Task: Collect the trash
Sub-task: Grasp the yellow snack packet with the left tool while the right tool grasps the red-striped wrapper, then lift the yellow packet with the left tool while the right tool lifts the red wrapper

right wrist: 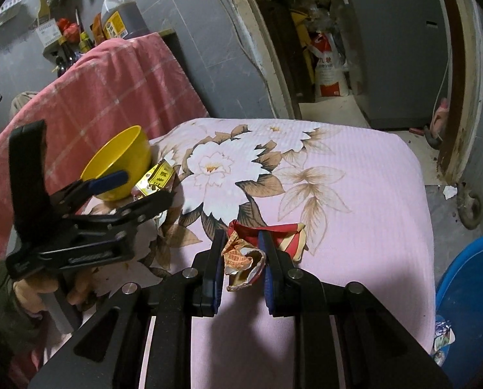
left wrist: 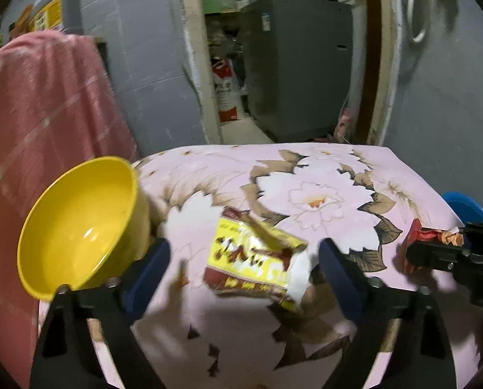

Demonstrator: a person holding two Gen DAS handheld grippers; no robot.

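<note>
We note grey tiled walls (right wrist: 209, 32), a cream-framed doorway (left wrist: 192, 64) opening onto a dim storeroom with a tall grey metal cabinet (left wrist: 299, 64), a pale concrete floor (right wrist: 332, 110), and a pink checked cloth (right wrist: 111, 90) draped at left.

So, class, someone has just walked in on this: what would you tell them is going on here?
A person is clearing trash off a table with a flowered cloth, holding a gripper in each hand. The right gripper has its jaws shut on a crumpled red wrapper. The left gripper has its jaws on either side of a yellow wrapper lying on the cloth, not visibly pressing it. A yellow bowl sits beside it, and a blue bin stands off the table's right edge.
</note>
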